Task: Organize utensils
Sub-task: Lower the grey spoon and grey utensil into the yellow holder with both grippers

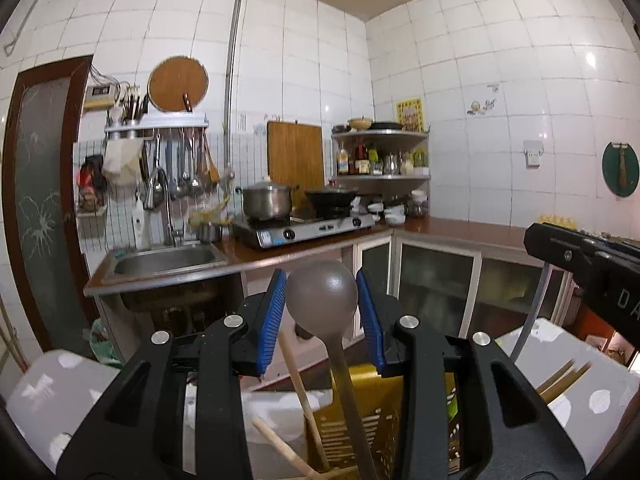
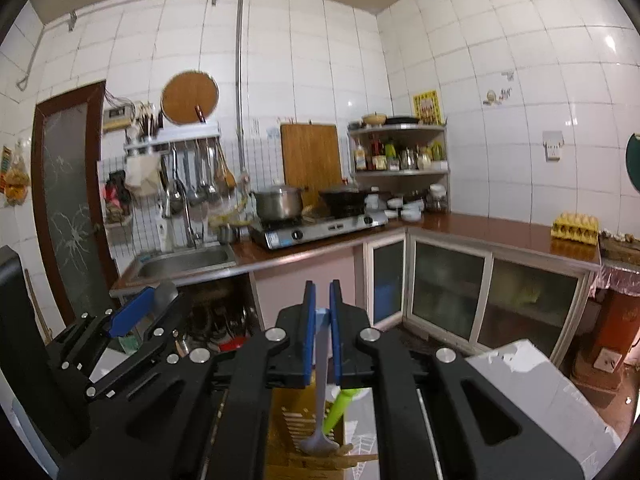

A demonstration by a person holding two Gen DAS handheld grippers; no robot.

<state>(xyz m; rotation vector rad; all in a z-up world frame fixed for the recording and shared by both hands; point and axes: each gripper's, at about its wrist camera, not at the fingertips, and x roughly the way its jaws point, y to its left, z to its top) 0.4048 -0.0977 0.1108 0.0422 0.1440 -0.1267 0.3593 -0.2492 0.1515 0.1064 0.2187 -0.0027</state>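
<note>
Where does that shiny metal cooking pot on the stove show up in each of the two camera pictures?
Left wrist view: the steel pot sits left of centre, on the stove's left burner.
Right wrist view: the same pot is left of centre, again on the left burner.
Shared landmark: the wooden cutting board leaning on the wall just behind it.

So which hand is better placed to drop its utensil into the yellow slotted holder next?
Probably the left: the left gripper grips the rounded brown spoon by its bowl, its handle already reaching down at the yellow slotted holder beside the wooden handles.
</note>
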